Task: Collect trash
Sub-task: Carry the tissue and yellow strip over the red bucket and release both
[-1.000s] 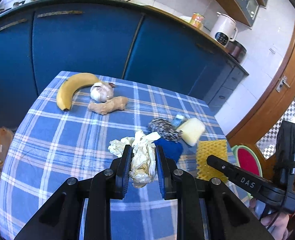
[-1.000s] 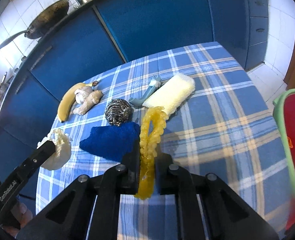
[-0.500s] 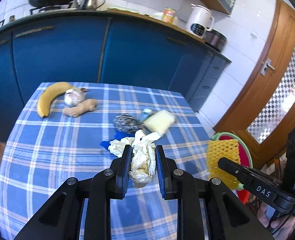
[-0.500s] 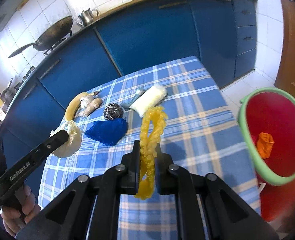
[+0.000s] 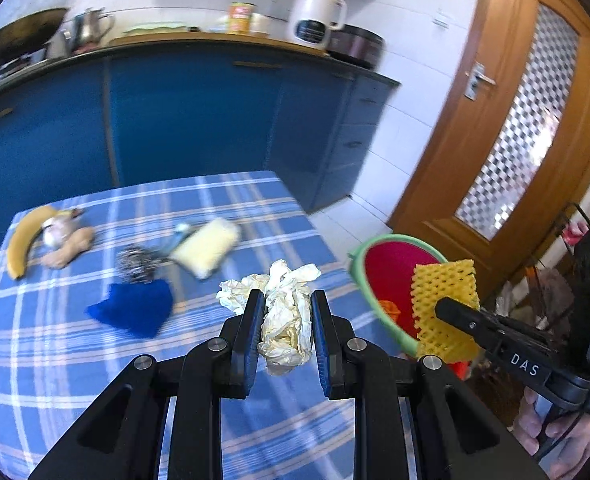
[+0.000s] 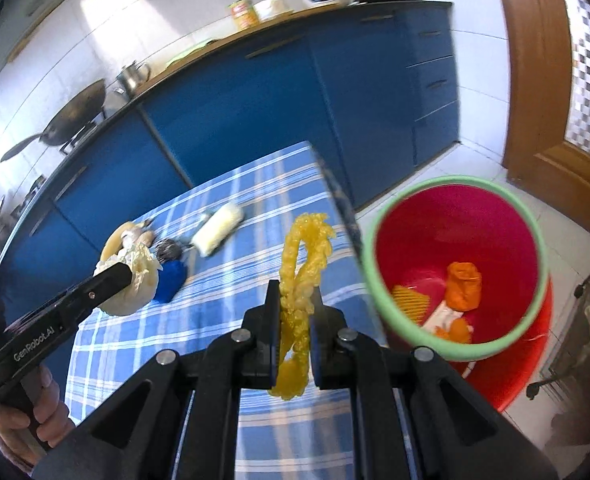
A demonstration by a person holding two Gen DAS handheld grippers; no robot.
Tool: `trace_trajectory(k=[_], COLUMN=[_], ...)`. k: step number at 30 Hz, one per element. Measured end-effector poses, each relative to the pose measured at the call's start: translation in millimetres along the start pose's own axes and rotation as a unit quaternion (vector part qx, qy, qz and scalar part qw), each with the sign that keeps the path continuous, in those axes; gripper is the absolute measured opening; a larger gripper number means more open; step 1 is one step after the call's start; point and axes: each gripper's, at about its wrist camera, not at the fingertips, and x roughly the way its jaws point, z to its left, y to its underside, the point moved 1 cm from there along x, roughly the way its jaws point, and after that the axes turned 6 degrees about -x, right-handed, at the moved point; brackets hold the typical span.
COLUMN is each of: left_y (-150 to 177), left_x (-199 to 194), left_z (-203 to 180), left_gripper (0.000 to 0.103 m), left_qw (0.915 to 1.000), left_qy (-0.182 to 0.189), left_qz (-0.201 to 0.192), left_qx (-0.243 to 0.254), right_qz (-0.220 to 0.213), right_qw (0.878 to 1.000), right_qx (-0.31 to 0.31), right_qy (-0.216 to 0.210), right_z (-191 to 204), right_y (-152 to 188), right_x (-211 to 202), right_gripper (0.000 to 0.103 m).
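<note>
i hold the left gripper [image 5: 286,330] with its jaws clenched on a crumpled cream-white paper wad [image 5: 285,316], above the near edge of the counter covered with a blue-and-white checked cloth [image 5: 75,360]. the right gripper [image 6: 293,334] has its jaws clenched on a yellow foam fruit-net sleeve [image 6: 299,276], just beside the round red plastic bin with a pale green rim [image 6: 455,264] that stands on the floor past the counter's edge.

risks from here:
- neither load is over the bin's mouth yet; letting go now would likely drop it on the cloth or the floor.
- the net hangs loose, so it could catch on the rim.
- both grippers head for one opening, so they could collide.
- the paper is light and may cling to a pad.
</note>
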Motion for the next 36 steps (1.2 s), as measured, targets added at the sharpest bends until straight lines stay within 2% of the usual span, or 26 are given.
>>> trace_trajectory(k=[16,25,32,36], left_y=[4.8,27.8,33.9,35.7], left_x=[82.2,140.0,161.1,165.4], left_z=[-107.1,-140.2,-151.0,-153.3], left_gripper=[0.024,0.024,0.028,0.035], left_qw=[0.994,0.9886,0.9858,0.9856], left_qy=[0.052,0.057,0.064,0.069], left_qz=[0.059,0.103,0.119,0.126], left_qx=[0.076,0.093,0.1,0.09], right_qz=[-0.006,0.019,0.027,0.031], right_qw=[0.996,0.991,0.99,0.99], right_qx=[0.068,0.102,0.108,0.114], right_qy=[0.059,0.08,0.081,0.081], right_z=[-110.6,-159.8,-179.4,-186.2], right_y=[2.1,10.6,12.3,14.1], right_x=[-7.2,11.1,22.3,28.1], right_gripper=[0.014,0.015,0.016,0.029])
